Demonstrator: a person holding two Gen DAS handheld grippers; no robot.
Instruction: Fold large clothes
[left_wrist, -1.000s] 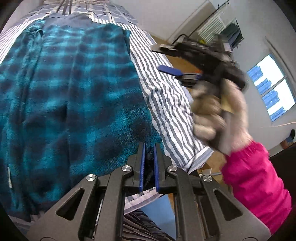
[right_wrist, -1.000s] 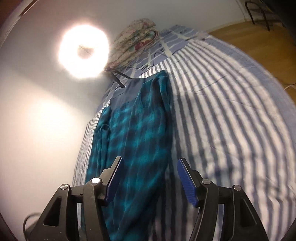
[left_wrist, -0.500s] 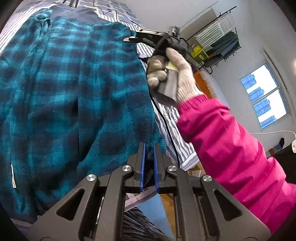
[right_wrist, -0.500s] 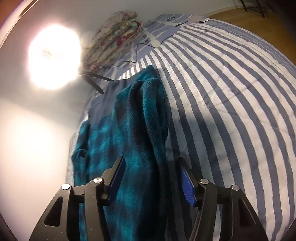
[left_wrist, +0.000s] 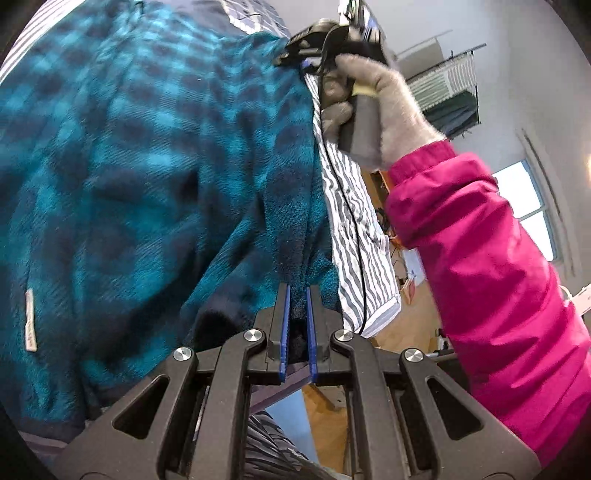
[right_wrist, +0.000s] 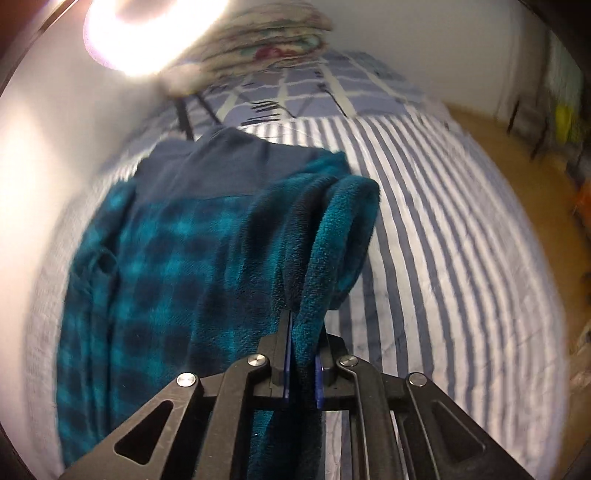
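A large teal-and-navy plaid fleece garment (left_wrist: 147, 166) lies on a striped bed. My left gripper (left_wrist: 296, 295) is shut on the garment's near right edge, and the fabric bunches between its blue pads. My right gripper (right_wrist: 303, 354) is shut on a thick teal fold of the same garment (right_wrist: 177, 258), which loops up over the pads. In the left wrist view the right gripper (left_wrist: 299, 61) shows at the garment's far right edge, held by a grey-gloved hand with a pink sleeve (left_wrist: 480, 266).
The bed (right_wrist: 443, 240) has a blue-and-white striped cover, with a folded floral blanket (right_wrist: 266, 40) and a bright lamp (right_wrist: 147, 29) at its head. A black cable (left_wrist: 354, 221) hangs from the right gripper. Wooden floor (left_wrist: 402, 325), a clothes rack (left_wrist: 450, 96) and a window (left_wrist: 532, 206) lie to the right.
My right gripper went from open above the garment's edge to shut on a fold of it. My left gripper stayed shut on the edge while the fabric lifted and bunched.
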